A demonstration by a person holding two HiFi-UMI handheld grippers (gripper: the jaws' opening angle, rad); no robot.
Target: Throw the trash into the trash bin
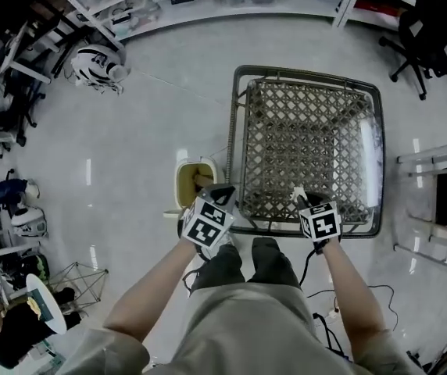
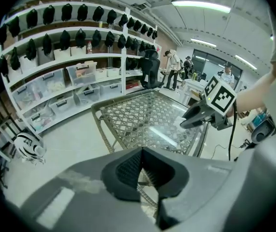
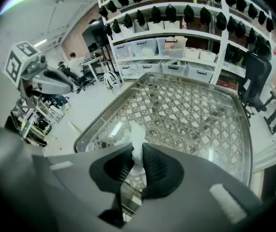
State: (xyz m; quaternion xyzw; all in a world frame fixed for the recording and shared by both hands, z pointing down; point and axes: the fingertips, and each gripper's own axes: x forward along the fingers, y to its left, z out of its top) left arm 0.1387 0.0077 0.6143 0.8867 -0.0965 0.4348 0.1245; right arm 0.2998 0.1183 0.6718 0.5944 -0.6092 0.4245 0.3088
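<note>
Both forearms are reaching forward and down at the near edge of the glass-topped wicker table (image 1: 237,131). The right gripper (image 3: 137,161) is clenching a crumpled white scrap (image 3: 137,138) just above the glass. The left gripper (image 2: 140,166) is hanging with its jaws pressed together on nothing, and it is partly covering the trash bin (image 1: 183,180) on the floor beside the table.

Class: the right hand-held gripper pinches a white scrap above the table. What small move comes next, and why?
Probably swing the right hand-held gripper left toward the trash bin: its jaws grip the white scrap, and the bin stands open beside the table.
</note>
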